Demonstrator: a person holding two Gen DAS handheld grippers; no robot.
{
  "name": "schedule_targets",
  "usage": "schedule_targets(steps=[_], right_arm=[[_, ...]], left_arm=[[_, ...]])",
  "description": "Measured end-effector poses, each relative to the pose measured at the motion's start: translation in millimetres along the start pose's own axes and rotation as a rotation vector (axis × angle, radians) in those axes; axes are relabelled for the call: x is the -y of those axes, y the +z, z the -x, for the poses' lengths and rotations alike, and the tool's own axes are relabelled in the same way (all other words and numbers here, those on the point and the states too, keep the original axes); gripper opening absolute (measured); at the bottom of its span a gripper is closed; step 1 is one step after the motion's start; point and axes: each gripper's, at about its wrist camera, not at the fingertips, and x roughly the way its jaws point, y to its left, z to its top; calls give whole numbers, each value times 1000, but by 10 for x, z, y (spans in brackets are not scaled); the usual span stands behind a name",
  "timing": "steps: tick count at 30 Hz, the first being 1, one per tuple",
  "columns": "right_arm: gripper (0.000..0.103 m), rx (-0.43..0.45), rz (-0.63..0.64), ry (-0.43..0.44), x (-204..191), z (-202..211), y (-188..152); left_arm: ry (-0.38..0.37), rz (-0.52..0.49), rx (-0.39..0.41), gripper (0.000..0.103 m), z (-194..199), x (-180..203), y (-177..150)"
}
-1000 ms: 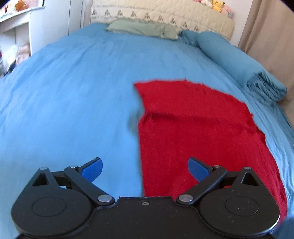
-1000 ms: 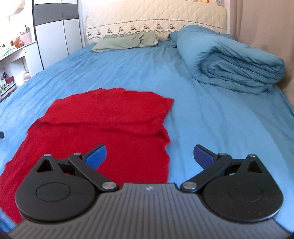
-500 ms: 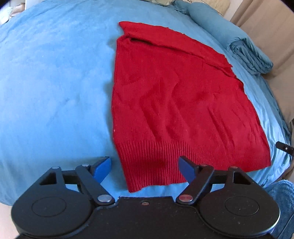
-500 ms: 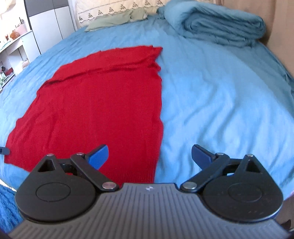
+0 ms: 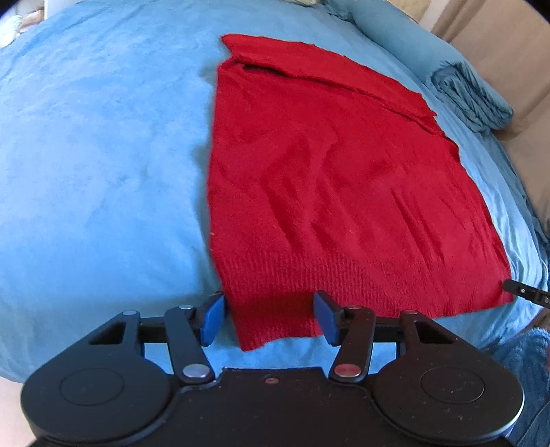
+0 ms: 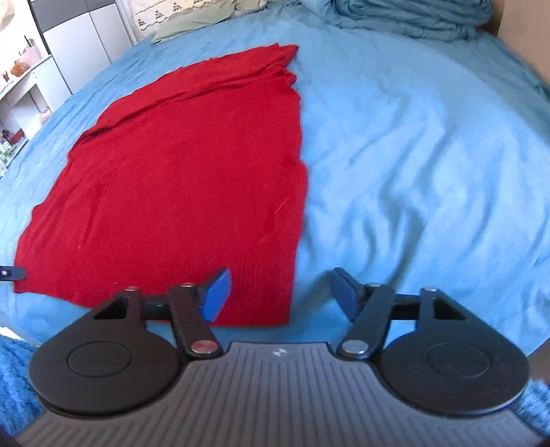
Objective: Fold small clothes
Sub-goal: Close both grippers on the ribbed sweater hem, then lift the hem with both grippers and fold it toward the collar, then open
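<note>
Left wrist view: red knit garment (image 5: 337, 185) spread flat on blue bedsheet (image 5: 103, 154), filling centre and right of frame. Left gripper (image 5: 268, 318) at lower centre; jaws part open, just been closing, straddling the garment's near-left hem corner, pads not pressing.

Right wrist view: garment at centre-left. Right gripper (image 6: 278, 295) half open, jaws just been closing, astride the near-right hem corner, no grip. Folded blue duvet (image 6: 412, 17) top right.

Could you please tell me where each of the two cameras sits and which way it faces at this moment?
Left wrist: on the left gripper, looking down at the red sweater's near left corner; jaws, just closing, straddle it.
Right wrist: on the right gripper, facing the near right corner; jaws, just closing, straddle its edge.
Shared: the sweater, blue bedsheet, folded duvet.
</note>
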Motion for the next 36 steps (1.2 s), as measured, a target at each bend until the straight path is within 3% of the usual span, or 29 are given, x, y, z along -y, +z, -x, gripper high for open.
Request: schedule_targets(steps=[3,6,7,8,10,12,16,23,29,36], right_arm=[[68,-13,7,21,-60,-31,-40],[47,-29,-1,54,-97,-72,-58],[44,-31,-7,58,-105,-77,-56],[42,-31,-5,58,-115,-77,-53],[30,-29,12,46,-142,-72,-46],[24,-21,21,41,-157,-48,-30],[22,6,15,45,-151,42,7],[22,109,-26,106,-153,391,285],[20,215,-2,160,-282,650,819],[19,334,-15,191,-377,667,1740]], left_arm=[[12,-25,-6,56,-34,35,-9],[5,-11,-8,31,-42,-6,-17],[-3,-4,-13,17,-45,-29,-19],[-14,3,-21,9,-52,-40,-20],[-21,9,-20,8,-38,-44,-17],[-13,1,-11,8,-21,-21,-24],[-9,-3,19,7,61,21,-16],[-86,35,139,7,484,73,180],[-176,68,254,7,811,163,703],[-215,183,409,7,873,68,1572]])
